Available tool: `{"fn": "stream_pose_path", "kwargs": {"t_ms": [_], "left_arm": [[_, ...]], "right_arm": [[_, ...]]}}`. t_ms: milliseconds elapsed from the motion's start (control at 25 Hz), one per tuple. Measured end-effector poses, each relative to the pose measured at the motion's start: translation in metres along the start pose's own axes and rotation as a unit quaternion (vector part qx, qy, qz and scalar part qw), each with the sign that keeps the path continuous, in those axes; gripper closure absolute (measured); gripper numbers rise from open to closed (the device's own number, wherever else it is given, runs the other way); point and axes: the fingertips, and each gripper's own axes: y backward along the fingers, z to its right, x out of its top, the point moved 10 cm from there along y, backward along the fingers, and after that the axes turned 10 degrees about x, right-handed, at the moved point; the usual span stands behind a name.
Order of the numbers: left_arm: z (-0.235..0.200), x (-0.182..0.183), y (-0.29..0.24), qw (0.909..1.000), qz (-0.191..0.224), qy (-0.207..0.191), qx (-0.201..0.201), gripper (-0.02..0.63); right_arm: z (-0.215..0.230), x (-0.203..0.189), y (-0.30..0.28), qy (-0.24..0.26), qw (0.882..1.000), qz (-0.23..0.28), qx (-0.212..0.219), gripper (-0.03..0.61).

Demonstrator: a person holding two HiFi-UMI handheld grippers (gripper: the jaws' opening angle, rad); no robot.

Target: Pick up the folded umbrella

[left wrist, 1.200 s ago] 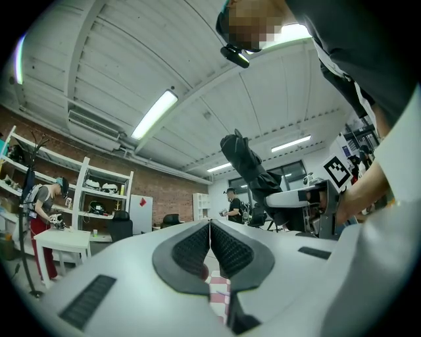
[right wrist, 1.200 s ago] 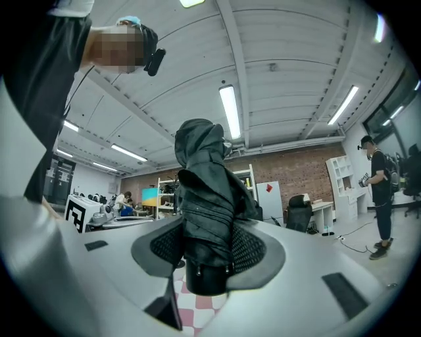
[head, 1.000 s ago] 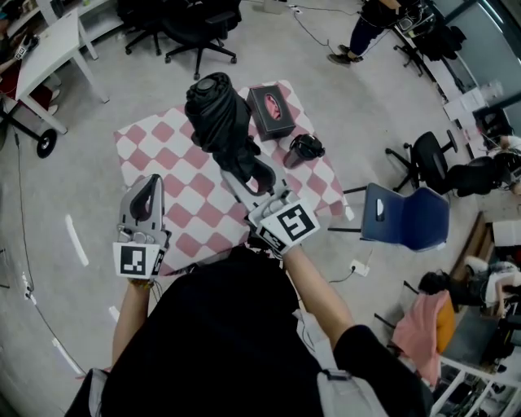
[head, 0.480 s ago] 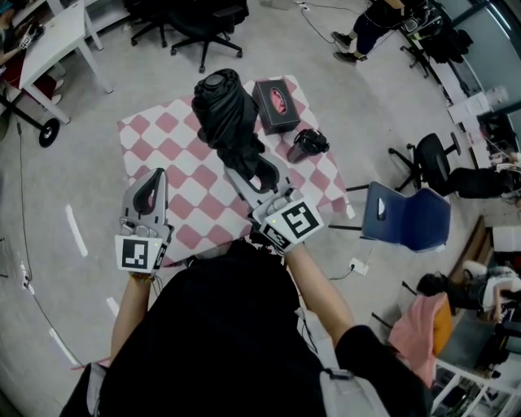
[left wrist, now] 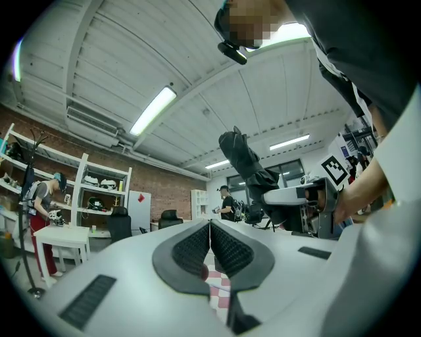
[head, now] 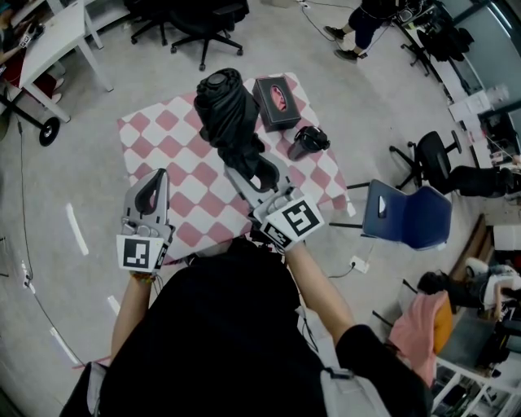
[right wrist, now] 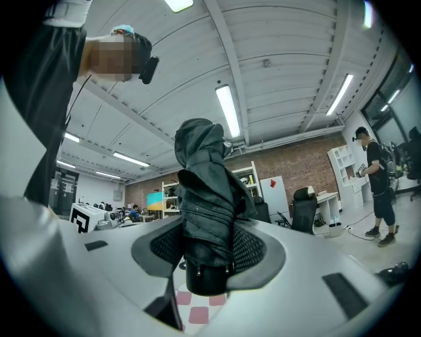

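Note:
The folded umbrella (head: 224, 110) is black and stands upright above the pink-and-white checkered table (head: 175, 159). My right gripper (head: 256, 173) is shut on its lower end. In the right gripper view the umbrella (right wrist: 207, 204) fills the gap between the ribbed pads (right wrist: 253, 249), its round cap hanging just below them. My left gripper (head: 149, 189) hovers over the table's near left edge, jaws together and nothing in them. The left gripper view shows its pads (left wrist: 227, 249) touching, with the umbrella (left wrist: 245, 161) and right gripper (left wrist: 299, 197) to the right.
A black box with a pink print (head: 274, 103) and a black lidded cup (head: 305, 145) lie on the table's far right. A blue chair (head: 404, 216) stands to the right, office chairs (head: 199, 20) and a white desk (head: 49, 41) behind. A person (head: 362, 24) stands at the far end.
The head view has shifted a little. The umbrella stays upright in the right gripper, and the left gripper keeps its place.

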Motion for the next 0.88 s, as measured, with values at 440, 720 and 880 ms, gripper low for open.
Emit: {"fn": "stream_pose_path", "kwargs": {"t_ms": [440,720,880], "left_arm": [[0.0035,-0.0047,0.0069,1.0000,-0.003,-0.004,0.001,0.598],[0.0058,-0.0034,0.0043,1.0000,-0.002,-0.002,0.002,0.598],[0.0069,-0.0045,0.0070,1.0000,-0.002,-0.005,0.002,0.598]], "right_arm": [[-0.0069,-0.0083,0.0057,-0.004,1.000,-0.006,0.005,0.397],[-0.0037,-0.0086,0.0074,-0.011,1.000,-0.004,0.003,0.397],[-0.0056,-0.0102,0.0102,-0.008,1.000,-0.008,0.004,0.397]]}}
